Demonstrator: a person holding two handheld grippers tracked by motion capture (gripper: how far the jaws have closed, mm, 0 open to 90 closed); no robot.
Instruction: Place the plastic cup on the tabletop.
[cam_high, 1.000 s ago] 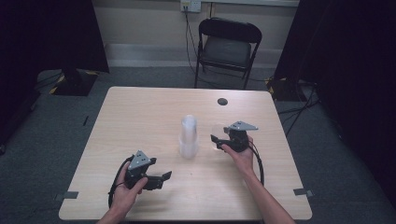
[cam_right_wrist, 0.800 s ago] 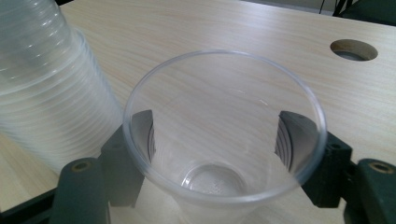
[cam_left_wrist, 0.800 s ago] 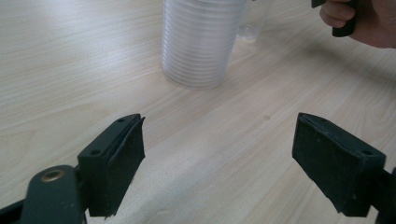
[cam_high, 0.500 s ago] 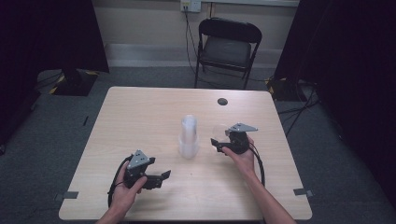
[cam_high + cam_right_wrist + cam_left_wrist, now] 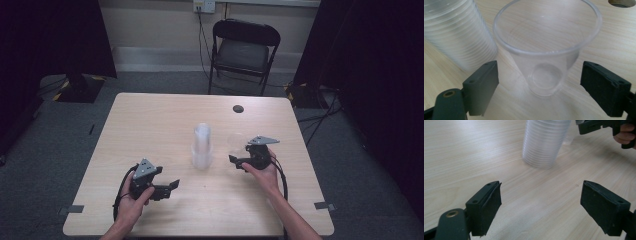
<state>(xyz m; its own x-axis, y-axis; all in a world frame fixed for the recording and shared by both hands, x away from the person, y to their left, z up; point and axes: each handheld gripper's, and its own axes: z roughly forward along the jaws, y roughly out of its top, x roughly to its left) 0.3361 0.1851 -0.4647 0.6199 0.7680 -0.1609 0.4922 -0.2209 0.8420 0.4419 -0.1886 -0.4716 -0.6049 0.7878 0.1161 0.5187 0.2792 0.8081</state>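
Your right gripper (image 5: 234, 160): jaws spread wide, having just been opening; a single clear plastic cup (image 5: 546, 50) stands upright between them, and neither pad touches its wall. In the high view the cup (image 5: 235, 142) sits on the light wood table (image 5: 150, 125), just right of the stack.

Your left gripper (image 5: 172, 186): jaws parted wide with nothing but bare tabletop between them, held low near the table's near edge, pointing toward the stack.

Stack of clear plastic cups (image 5: 202, 146): upright at the table's middle, mouth down, ribbed with nested rims in the left gripper view (image 5: 544, 142).

Also on your table: a dark round hole (image 5: 238, 108) near the far edge. Beyond it, a black folding chair (image 5: 243, 52).
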